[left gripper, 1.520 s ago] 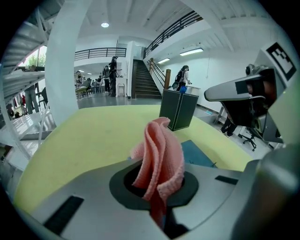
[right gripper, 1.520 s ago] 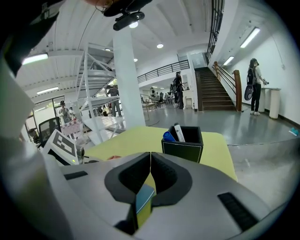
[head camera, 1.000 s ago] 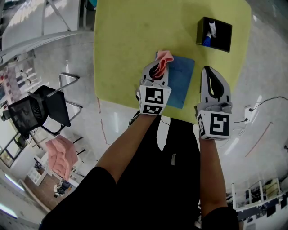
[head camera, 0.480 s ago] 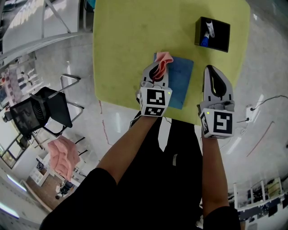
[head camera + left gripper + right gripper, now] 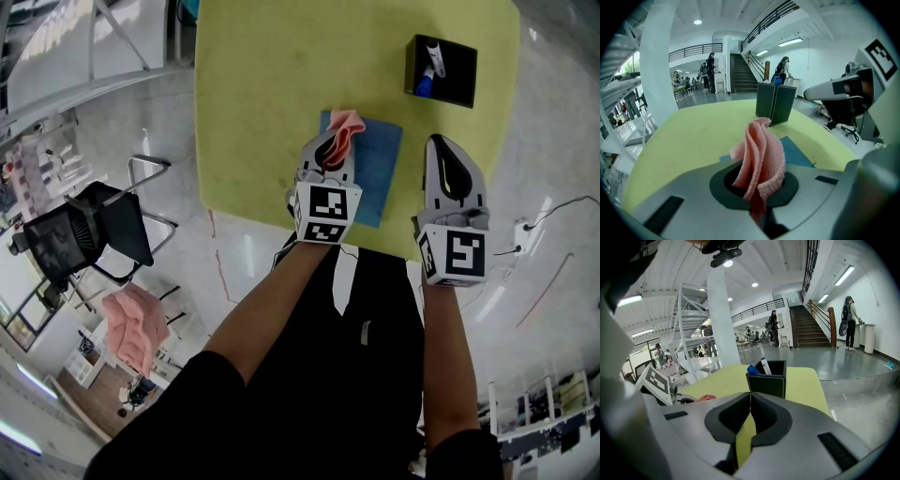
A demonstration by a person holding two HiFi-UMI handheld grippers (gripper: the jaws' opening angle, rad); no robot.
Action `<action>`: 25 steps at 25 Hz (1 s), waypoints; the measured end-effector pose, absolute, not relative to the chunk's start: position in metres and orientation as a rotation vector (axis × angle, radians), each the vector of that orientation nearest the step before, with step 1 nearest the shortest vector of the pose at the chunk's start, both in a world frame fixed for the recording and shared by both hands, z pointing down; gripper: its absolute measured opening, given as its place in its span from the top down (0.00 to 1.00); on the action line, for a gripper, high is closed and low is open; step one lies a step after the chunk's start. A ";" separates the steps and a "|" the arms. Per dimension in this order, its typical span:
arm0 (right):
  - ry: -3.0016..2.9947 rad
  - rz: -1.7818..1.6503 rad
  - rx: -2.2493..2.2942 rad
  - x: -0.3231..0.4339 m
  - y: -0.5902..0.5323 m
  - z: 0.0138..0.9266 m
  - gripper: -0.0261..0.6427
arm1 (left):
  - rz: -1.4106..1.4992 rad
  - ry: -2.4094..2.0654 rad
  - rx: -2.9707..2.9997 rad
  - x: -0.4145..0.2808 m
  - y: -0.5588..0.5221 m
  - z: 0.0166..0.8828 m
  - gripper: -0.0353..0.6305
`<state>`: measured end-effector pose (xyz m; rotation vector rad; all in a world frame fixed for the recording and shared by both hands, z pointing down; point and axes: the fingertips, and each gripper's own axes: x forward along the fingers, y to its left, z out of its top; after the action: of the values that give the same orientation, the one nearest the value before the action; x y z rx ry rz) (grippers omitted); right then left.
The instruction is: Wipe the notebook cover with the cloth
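Left gripper: jaws clamped on pink cloth. Cloth bunches up and sticks out ahead of the jaw tips, folds standing loose. Blue notebook lies flat under and just right of this gripper, on the yellow-green table; the cloth's front end sits over the notebook's far left corner.

Right gripper: jaws together, nothing between them. It is right of the notebook, apart from it, above the table's near edge. A black pen holder stands ahead of it, with a blue-capped pen inside.
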<state>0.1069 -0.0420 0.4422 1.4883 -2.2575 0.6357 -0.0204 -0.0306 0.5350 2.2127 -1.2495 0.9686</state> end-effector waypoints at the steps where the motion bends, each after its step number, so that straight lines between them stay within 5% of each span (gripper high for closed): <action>1: -2.258 0.636 1.491 0.108 -0.043 0.442 0.92 | 0.965 -1.248 2.210 -0.019 -0.030 0.535 0.91; 25: -2.158 0.704 1.573 0.141 -0.039 0.449 0.91 | 0.927 -1.110 2.256 0.030 -0.015 0.534 0.91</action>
<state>0.1407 -0.0389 0.4492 1.5727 -2.1583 0.7045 0.0299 -0.0148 0.5337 2.2555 -1.1098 0.9266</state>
